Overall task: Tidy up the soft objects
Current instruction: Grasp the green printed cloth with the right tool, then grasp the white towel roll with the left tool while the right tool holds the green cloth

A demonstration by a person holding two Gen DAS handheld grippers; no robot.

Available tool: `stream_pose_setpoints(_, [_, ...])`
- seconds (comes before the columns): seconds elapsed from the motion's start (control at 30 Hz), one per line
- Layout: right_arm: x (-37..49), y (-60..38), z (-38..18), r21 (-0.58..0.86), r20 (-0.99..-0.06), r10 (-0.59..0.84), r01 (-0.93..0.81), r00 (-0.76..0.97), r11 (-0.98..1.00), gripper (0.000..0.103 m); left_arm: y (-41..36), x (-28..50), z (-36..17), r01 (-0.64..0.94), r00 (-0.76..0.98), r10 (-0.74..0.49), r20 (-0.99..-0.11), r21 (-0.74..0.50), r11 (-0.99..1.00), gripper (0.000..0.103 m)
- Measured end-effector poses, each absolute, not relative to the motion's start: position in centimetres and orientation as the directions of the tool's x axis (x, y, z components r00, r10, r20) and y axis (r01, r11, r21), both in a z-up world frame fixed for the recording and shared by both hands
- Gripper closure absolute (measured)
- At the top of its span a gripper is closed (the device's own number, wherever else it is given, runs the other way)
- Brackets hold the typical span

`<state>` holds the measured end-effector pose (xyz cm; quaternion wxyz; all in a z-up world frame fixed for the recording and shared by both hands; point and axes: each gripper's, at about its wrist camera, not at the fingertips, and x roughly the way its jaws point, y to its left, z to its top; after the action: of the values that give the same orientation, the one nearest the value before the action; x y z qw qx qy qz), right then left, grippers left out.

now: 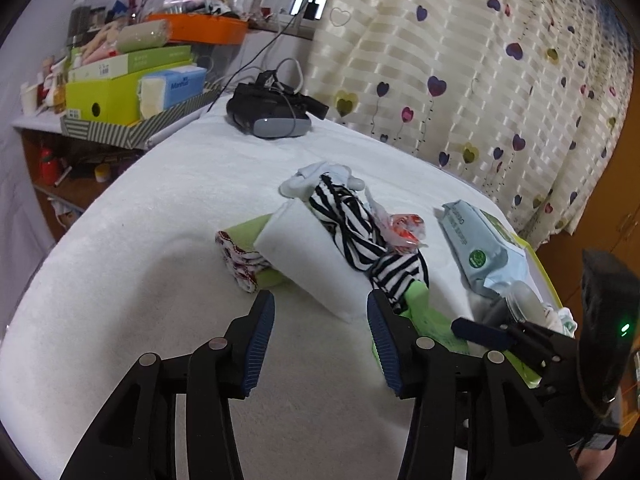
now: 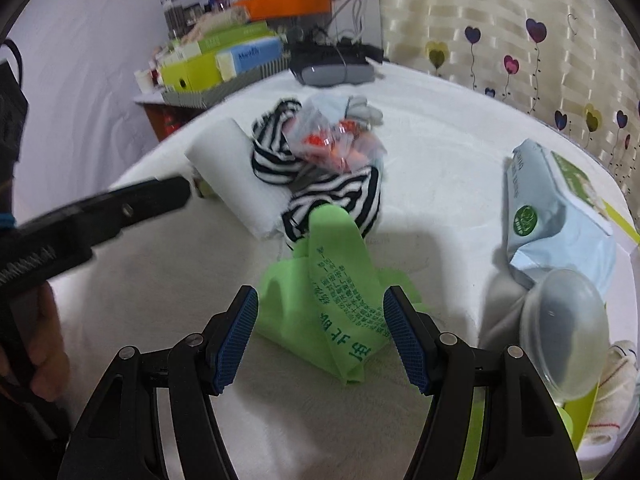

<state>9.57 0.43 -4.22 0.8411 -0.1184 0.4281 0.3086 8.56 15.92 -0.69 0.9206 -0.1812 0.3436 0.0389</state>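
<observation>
My right claw [image 2: 320, 334] gapes empty around the green cloth [image 2: 340, 300], ready to pinch it; my left claw [image 1: 321, 340], also wide and empty, faces the white towel [image 1: 308, 256] just ahead.

This is a room in a home, likely a bedroom. A bed [image 1: 160, 208] under a white fleecy cover fills the middle. Behind the bed hangs a cream striped curtain [image 1: 460, 60] printed with hearts. To the left of the bed stands a wooden shelf unit [image 1: 52, 184] heaped with household clutter: a lime-green box [image 1: 108, 100], a tissue pack [image 1: 176, 88] and an orange tray [image 1: 204, 28].
</observation>
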Motion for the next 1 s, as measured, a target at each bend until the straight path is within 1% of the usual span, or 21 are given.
stream_pose_setpoints(0.13, [9.8, 0.8, -4.9, 0.023, -0.812, 0.375, -0.617, 0.448, 0.787, 0.038, 15.8, 9.2, -1.0, -0.187, 0.758, -0.068, -0.649, -0.316, 0.93, 0.056])
stream_pose_setpoints(0.17, [9.8, 0.7, -4.9, 0.025, -0.812, 0.375, -0.616, 0.447, 0.788, 0.042, 15.8, 9.3, -1.0, -0.184, 0.757, -0.073, -0.649, -0.318, 0.93, 0.056])
stream_pose_setpoints(0.2, [9.9, 0.7, -4.9, 0.017, -0.814, 0.366, -0.612, 0.451, 0.791, 0.06, 15.7, 9.3, -1.0, -0.18, 0.758, -0.076, -0.648, -0.32, 0.93, 0.056])
stream_pose_setpoints(0.23, [9.9, 0.7, -4.8, 0.008, -0.812, 0.362, -0.61, 0.458, 0.792, 0.066, 15.7, 9.3, -0.9, -0.178, 0.76, -0.077, -0.645, -0.32, 0.931, 0.056])
stream_pose_setpoints(0.27, [9.8, 0.7, -4.7, 0.013, -0.811, 0.367, -0.614, 0.455, 0.789, 0.071, 15.6, 9.3, -0.8, -0.175, 0.762, -0.078, -0.643, -0.32, 0.931, 0.056])
stream_pose_setpoints(0.3, [9.8, 0.6, -4.7, 0.014, -0.81, 0.372, -0.618, 0.454, 0.786, 0.08, 15.5, 9.4, -0.8, -0.172, 0.764, -0.079, -0.641, -0.32, 0.932, 0.056])
stream_pose_setpoints(0.33, [9.7, 0.6, -4.6, 0.009, -0.807, 0.373, -0.622, 0.458, 0.783, 0.086, 15.5, 9.4, -0.8, -0.172, 0.764, -0.079, -0.64, -0.32, 0.932, 0.056])
stream_pose_setpoints(0.4, [9.4, 0.4, -4.2, 0.014, -0.798, 0.387, -0.629, 0.461, 0.777, 0.091, 15.3, 9.5, -0.8, -0.17, 0.762, -0.084, -0.642, -0.323, 0.931, 0.056])
stream_pose_setpoints(0.53, [8.9, -0.2, -3.1, 0.024, -0.773, 0.415, -0.631, 0.48, 0.775, 0.093, 15.1, 9.7, -0.9, -0.17, 0.759, -0.091, -0.645, -0.331, 0.928, 0.056])
stream_pose_setpoints(0.9, [8.6, -1.2, -0.9, 0.045, -0.718, 0.461, -0.626, 0.522, 0.778, 0.093, 16.1, 12.6, -3.1, -0.255, 0.71, -0.119, -0.694, -0.411, 0.875, 0.055])
stream_pose_setpoints(1.0, [9.0, -1.4, -0.7, 0.051, -0.711, 0.467, -0.624, 0.526, 0.78, 0.093, 16.2, 13.0, -3.4, -0.259, 0.716, -0.125, -0.687, -0.428, 0.866, 0.055])
